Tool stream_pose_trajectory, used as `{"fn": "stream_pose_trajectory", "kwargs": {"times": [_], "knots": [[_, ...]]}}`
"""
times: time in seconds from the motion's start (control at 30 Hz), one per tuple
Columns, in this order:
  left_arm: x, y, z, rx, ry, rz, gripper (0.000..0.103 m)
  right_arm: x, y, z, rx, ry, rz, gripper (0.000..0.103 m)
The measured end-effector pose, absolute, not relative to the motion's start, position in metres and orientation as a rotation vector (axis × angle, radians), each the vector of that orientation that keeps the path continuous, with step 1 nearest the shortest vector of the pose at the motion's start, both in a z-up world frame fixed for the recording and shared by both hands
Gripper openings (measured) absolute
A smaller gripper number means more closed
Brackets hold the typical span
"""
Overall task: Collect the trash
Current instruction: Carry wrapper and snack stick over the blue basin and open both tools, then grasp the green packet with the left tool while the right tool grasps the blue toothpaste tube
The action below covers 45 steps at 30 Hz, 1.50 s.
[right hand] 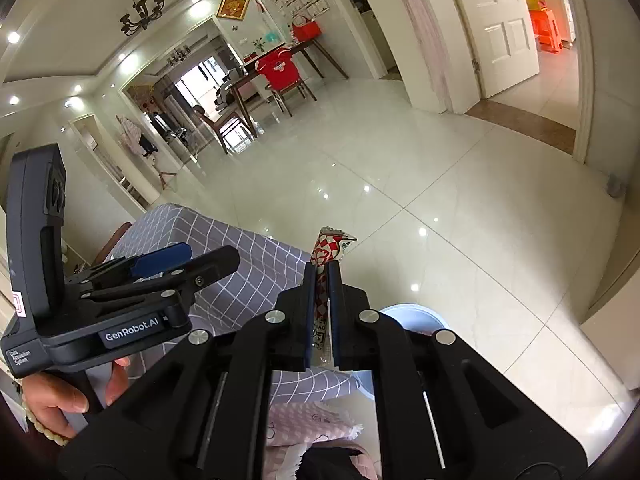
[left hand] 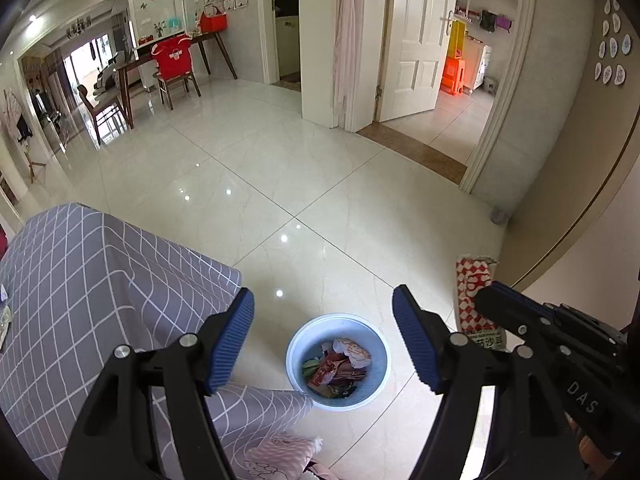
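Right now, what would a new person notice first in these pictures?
The right gripper pinches a red-and-white checked wrapper. The left gripper hangs open above a white bin of wrappers on the floor, beside a grey checked tablecloth.

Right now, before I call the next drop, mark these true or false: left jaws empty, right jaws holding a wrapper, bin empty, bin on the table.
1. The left gripper has open, empty jaws. True.
2. The right gripper is shut on a red-and-white checked wrapper. True.
3. The white bin is empty. False: it holds crumpled wrappers.
4. The bin stands on the grey checked tablecloth. False: it stands on the tiled floor beside the table.
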<state>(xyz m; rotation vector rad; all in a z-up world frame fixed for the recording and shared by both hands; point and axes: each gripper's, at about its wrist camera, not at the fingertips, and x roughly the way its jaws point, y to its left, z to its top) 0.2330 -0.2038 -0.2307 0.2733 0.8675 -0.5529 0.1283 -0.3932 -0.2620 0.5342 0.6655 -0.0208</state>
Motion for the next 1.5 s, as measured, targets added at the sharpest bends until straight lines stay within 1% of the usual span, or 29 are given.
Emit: {"fn": "stream_pose_trajectory", "kwargs": {"times": [0.6,0.7,0.73,0.8,0.83,0.9,1.23,1.5], "knots": [[0.228,-0.178,-0.219,0.281,0.84,-0.512,0.07,0.145,-0.386,-0.261,0.518,0.653,-0.004,0.007],[0.23,-0.17,-0.215,0.27,0.834,-0.499,0.07,0.154,-0.386,-0.26,0.521,0.633,0.006,0.009],[0.231,-0.167,-0.214,0.268,0.832,-0.495,0.071,0.156,-0.387,-0.259,0.526,0.625,0.003,0.011],[0.233,-0.159,-0.211,0.265,0.828,-0.483,0.072,0.162,-0.389,-0.259,0.531,0.631,-0.026,0.041],[0.233,-0.155,-0.211,0.262,0.827,-0.478,0.072,0.162,-0.389,-0.26,0.533,0.63,-0.033,0.065],[0.235,-0.148,-0.208,0.253,0.825,-0.471,0.072,0.161,-0.387,-0.256,0.53,0.608,-0.03,0.065],[0.238,-0.124,-0.197,0.236,0.815,-0.465,0.072,0.165,-0.36,-0.243,0.497,0.622,0.016,0.065],[0.252,-0.073,-0.187,0.205,0.805,-0.42,0.073,0.185,-0.315,-0.224,0.435,0.63,0.087,0.065]]}}
